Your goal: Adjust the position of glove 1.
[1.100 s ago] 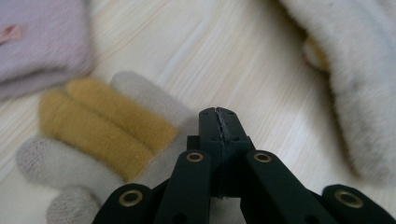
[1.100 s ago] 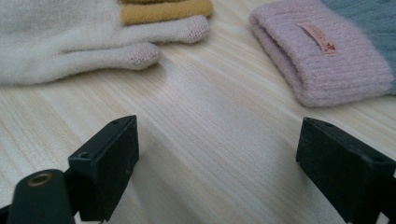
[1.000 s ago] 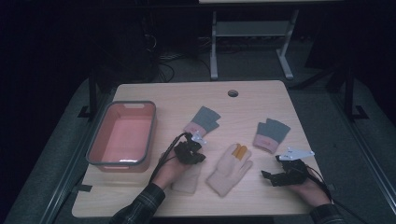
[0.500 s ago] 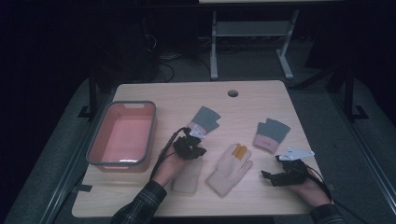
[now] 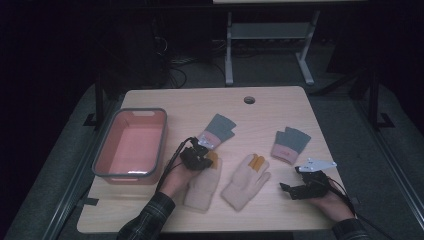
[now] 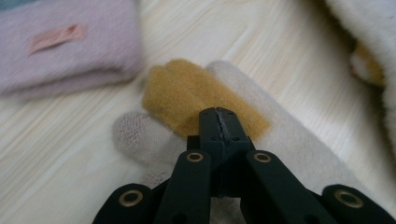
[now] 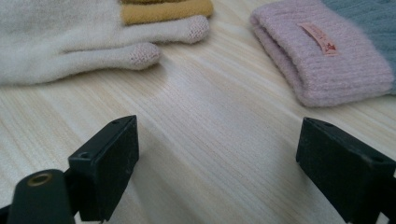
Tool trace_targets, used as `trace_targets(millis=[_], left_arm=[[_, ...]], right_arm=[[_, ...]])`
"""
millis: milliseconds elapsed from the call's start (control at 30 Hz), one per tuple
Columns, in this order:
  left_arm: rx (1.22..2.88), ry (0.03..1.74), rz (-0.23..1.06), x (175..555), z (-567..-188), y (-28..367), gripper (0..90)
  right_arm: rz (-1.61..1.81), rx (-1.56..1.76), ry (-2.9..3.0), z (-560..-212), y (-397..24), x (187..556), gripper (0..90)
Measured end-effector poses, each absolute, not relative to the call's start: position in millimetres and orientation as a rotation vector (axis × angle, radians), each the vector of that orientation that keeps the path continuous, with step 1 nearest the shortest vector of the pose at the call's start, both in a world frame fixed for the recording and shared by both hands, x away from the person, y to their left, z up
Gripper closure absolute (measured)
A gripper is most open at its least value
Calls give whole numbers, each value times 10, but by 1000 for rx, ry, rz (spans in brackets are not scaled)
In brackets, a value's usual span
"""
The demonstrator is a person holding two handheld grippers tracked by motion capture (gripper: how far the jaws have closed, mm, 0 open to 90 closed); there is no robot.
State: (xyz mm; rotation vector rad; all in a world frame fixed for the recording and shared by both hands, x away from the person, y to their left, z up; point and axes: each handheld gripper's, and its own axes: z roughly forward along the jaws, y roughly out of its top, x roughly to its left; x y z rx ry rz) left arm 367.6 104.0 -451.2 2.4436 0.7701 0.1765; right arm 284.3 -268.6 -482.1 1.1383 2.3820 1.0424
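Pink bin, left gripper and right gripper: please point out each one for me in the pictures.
pink bin (image 5: pixel 102 151), high view, on its left rim.
left gripper (image 6: pixel 218 122), left gripper view, at its closed jaw tips.
right gripper (image 7: pixel 217 163), right gripper view, midway between its open jaws.

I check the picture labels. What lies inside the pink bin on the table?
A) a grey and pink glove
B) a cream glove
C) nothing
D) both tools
C: in the high view the pink bin shows a bare floor, with every glove on the table beside it.

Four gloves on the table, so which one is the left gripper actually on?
The cream glove nearer the pink tub. The left gripper sits shut over its mustard fingertips, while the other cream glove and both pink-and-grey ones lie untouched.
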Motion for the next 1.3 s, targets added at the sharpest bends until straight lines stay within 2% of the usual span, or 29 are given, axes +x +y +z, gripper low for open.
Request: trace_targets(millis=[433,600,700,833,1100,1300], left_arm=[[2460,666,152,3941,-4527,590,897],[2420,671,126,4095,-4546,489,896],[2360,694,112,4104,-4485,568,895],[2297,763,129,4012,-4361,799,834],[2285,855,153,3745,-4375,1242,688],[2318,875,151,3676,-4468,1258,628]], right_arm=[[1043,1136,2383,-4821,-2688,2845,126],[1043,1136,2383,-4821,-2687,2844,126],[1043,1136,2383,-4821,-2688,2844,126],[1043,1137,2382,-4821,-2687,2844,126],[1044,1141,2380,-4821,-2684,2843,126],[1044,1138,2381,-4821,-2682,2847,126]])
